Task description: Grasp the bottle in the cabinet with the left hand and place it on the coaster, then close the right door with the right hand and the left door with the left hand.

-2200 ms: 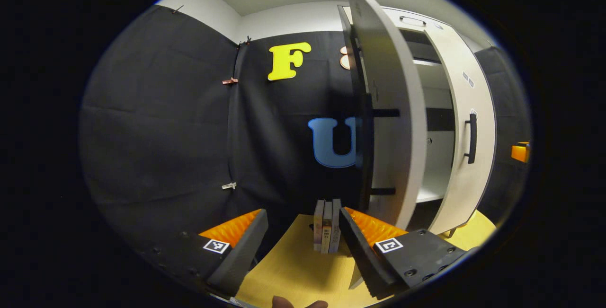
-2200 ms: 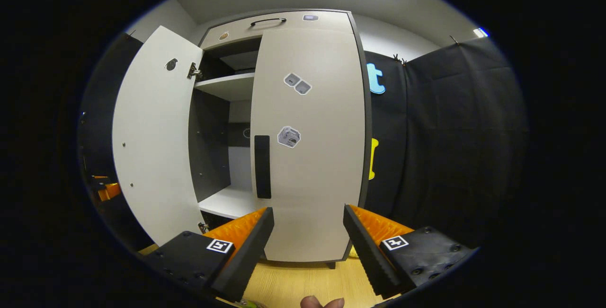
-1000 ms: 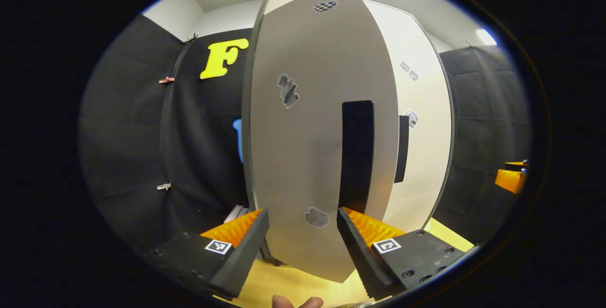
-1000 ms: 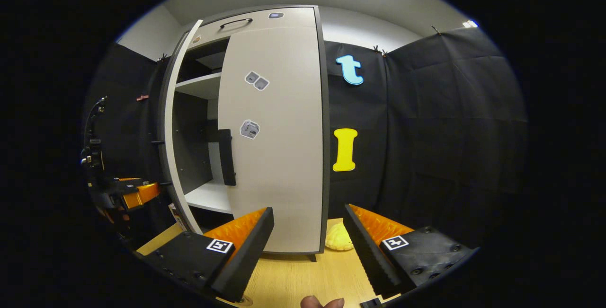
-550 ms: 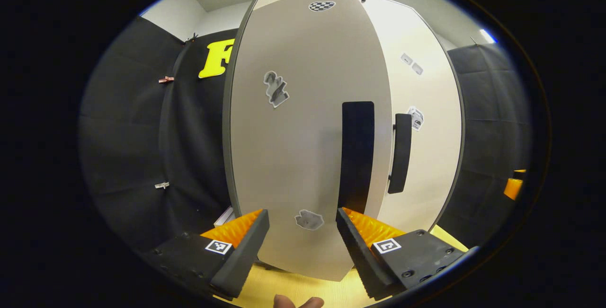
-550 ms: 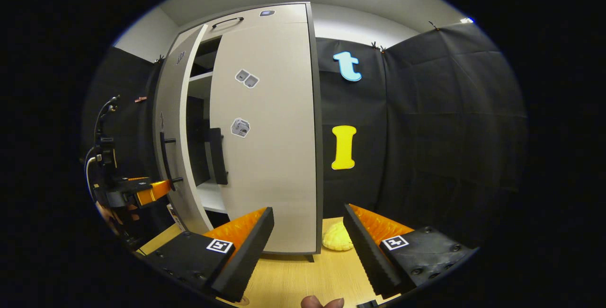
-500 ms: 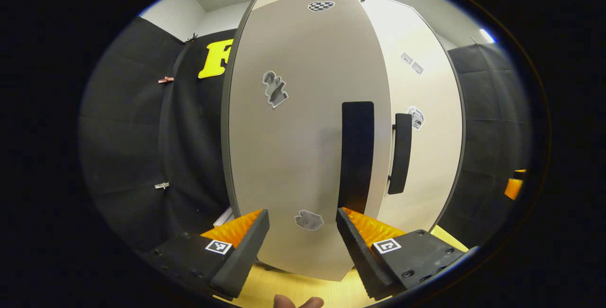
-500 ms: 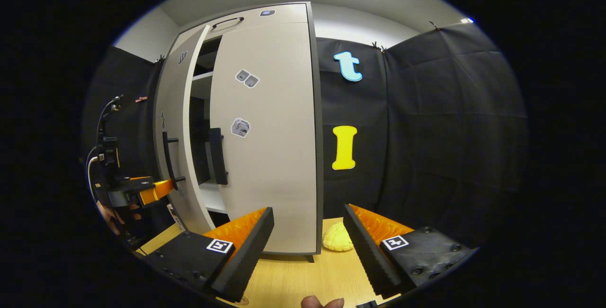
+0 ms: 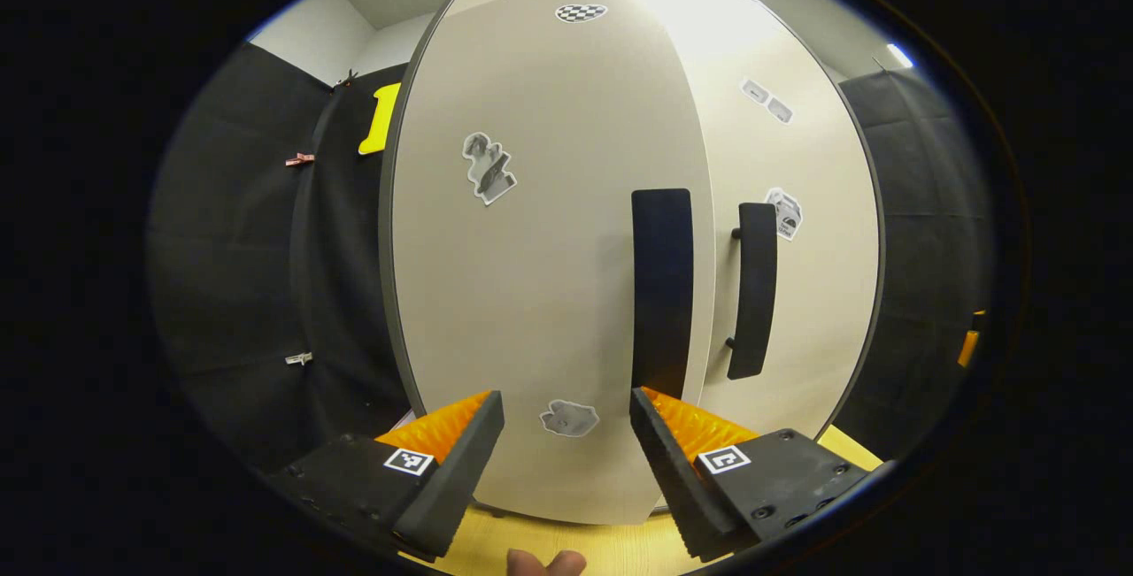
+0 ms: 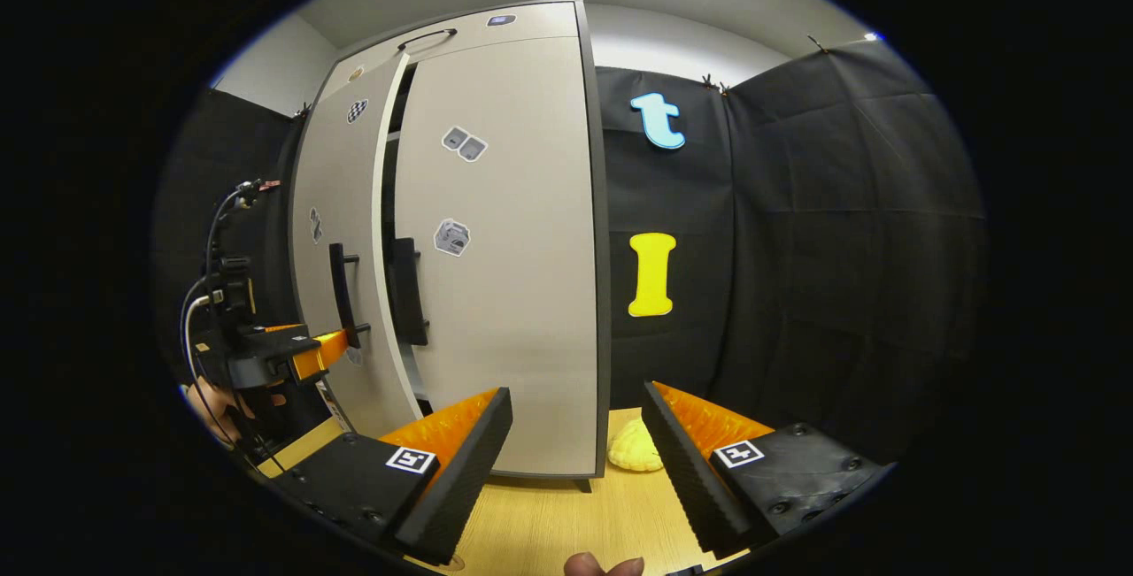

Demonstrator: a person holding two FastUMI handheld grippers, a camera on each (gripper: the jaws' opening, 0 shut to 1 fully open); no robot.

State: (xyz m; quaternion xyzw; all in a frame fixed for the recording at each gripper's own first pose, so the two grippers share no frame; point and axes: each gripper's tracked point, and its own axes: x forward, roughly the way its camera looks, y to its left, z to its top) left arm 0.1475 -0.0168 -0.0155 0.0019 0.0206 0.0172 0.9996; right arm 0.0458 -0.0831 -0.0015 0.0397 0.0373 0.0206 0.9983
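Observation:
The pale grey cabinet's left door (image 9: 531,275) stands almost shut, a narrow dark gap (image 10: 387,231) left beside the right door (image 10: 504,275), which sits closed. Each door carries a black vertical handle (image 9: 662,293) (image 9: 752,288). My left gripper (image 9: 566,452) is open, close up against the left door's lower part, just below its handle. In the right gripper view that left gripper (image 10: 305,353) shows at the left, held by a hand, its fingers at the left door. My right gripper (image 10: 575,461) is open, back from the cabinet over the wooden table (image 10: 549,523).
A yellow lumpy object (image 10: 633,450) lies on the table at the cabinet's right foot. Black cloth walls close in on the left and right of the cabinet. A cable runs from the far left gripper's mount (image 10: 217,284).
The left door has swung from wide open to nearly closed, with my left gripper following it in. The right door stayed closed; my right gripper drew back slightly.

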